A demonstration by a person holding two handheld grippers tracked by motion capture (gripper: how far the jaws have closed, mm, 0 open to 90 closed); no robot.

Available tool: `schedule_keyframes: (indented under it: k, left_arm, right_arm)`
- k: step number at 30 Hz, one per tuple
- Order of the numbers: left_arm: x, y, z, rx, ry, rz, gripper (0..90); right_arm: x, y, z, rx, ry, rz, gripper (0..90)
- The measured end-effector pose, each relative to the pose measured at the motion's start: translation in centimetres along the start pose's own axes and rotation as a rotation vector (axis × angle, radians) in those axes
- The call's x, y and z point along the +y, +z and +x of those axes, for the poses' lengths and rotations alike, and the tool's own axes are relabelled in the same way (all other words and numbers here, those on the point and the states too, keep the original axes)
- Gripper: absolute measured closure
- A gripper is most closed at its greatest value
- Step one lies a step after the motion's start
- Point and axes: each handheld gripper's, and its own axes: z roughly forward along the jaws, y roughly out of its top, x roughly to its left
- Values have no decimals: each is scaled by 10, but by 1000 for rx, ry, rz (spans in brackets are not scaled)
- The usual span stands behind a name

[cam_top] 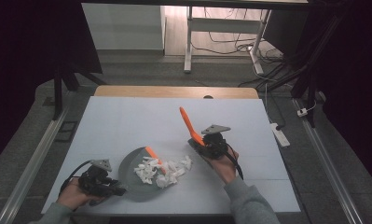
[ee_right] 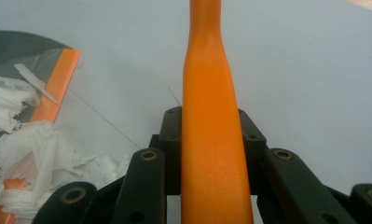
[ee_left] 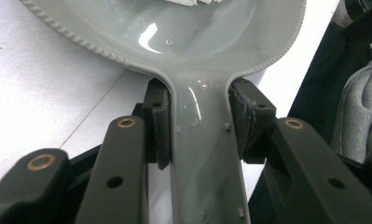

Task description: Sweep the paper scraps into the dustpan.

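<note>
Two tools in two grips, laid out for sweeping. Left gripper (cam_top: 118,190) clamped on the stem (ee_left: 202,154) of a grey dustpan (cam_top: 132,186), pads pressed against both sides of that stem, down near the front edge of the table (cam_top: 127,121) on the person's left. Held low and flat, presumably so that the pan's orange lip (cam_top: 152,152) sits on the tabletop and lets nothing slide underneath. Right gripper (cam_top: 198,143) closed around an orange handle (cam_top: 188,123), jaws tight on its flanks, the handle slanting up and away from the person, to the right of the pan and apart from it (working end hidden below the jaws, so brush or scraper: impossible to tell). Torn white paper scraps (cam_top: 162,169) heaped partly inside the pan, partly spilled past the lip onto the bare table, toward the right gripper. Hence, most likely, the placing: pan as a steady backstop on one side of the litter, tool on the other, ready to push the loose bits across the lip. Gripped low on the handle, probably for firmer control of the working end. Stem rather than bowl chosen for the left grip, leaving the pan's mouth free and the scraps undisturbed.
</note>
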Motion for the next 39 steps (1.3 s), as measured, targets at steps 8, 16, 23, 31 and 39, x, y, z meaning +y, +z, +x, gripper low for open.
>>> schedule_keyframes:
  k: [8, 16, 23, 31, 39]
  left_arm:
    - [0, 0, -1, 0, 2, -1, 611]
    - [1, 1, -2, -2, 8, 2, 611]
    - [3, 3, -5, 0, 7, 2, 611]
    - [6, 6, -8, -6, 18, 6, 611]
    - [7, 7, -9, -7, 19, 8, 611]
  right_arm:
    - [-2, 7, 11, 18, -17, 25, 699]
    - [-3, 16, 30, 63, -47, 49, 698]
    - [0, 21, 49, 93, -65, 47, 699]
    - [6, 31, 75, 121, -78, 46, 699]
    - [11, 38, 96, 147, -85, 32, 699]
